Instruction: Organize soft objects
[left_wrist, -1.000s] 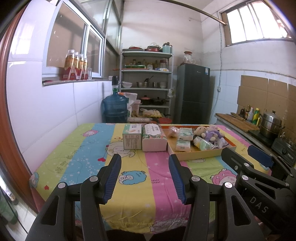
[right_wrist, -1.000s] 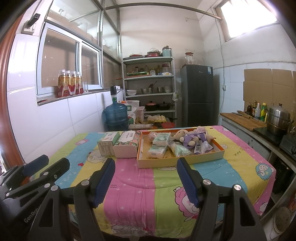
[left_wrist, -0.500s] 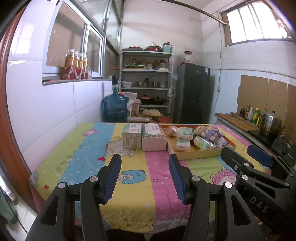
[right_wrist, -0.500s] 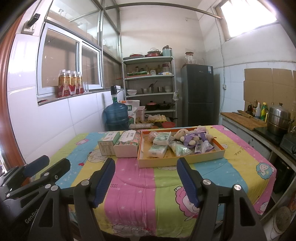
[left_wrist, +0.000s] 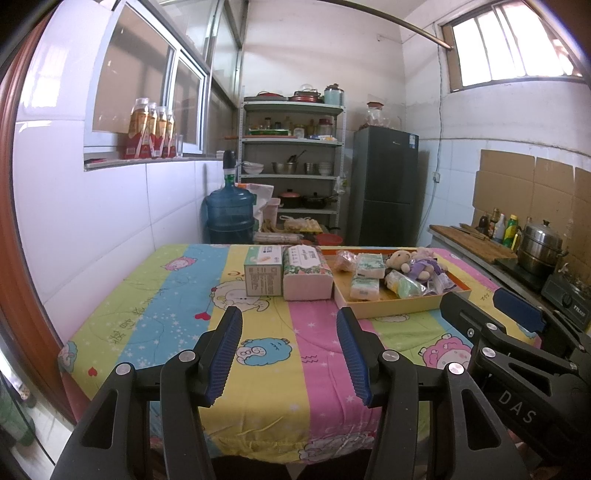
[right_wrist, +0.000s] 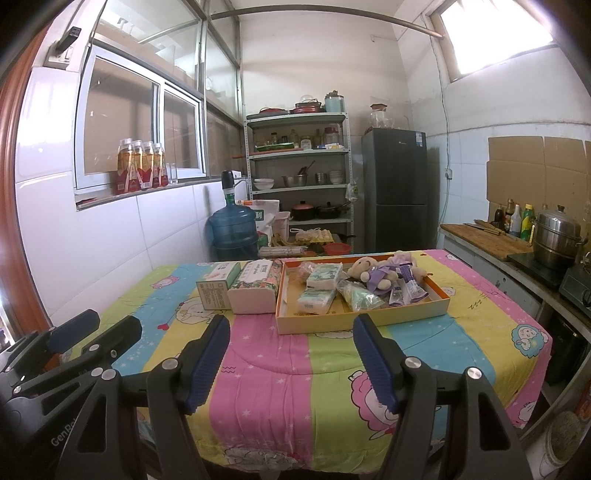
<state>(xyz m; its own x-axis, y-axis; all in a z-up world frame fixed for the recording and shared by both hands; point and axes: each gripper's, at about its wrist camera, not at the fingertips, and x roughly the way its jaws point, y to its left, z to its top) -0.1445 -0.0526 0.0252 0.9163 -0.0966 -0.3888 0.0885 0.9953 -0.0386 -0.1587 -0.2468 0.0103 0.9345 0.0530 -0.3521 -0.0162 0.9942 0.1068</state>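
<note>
left gripper (left_wrist: 290, 334) – fingers spread wide, nothing held | right gripper (right_wrist: 290, 341) – likewise | soft packs and plush bear (right_wrist: 371, 269) are seen in tray (right_wrist: 364, 319) on worktop (right_wrist: 266, 369) | soft items are best pinched mid-body, gently

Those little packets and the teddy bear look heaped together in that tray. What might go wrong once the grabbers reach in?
1. The teddy bear lies against the plastic packets, so lifting one may drag the others out.
2. The tray looks light and may slide on the soft tablecloth if nudged.
3. Both grippers, left and right, start side by side and could bump.
</note>
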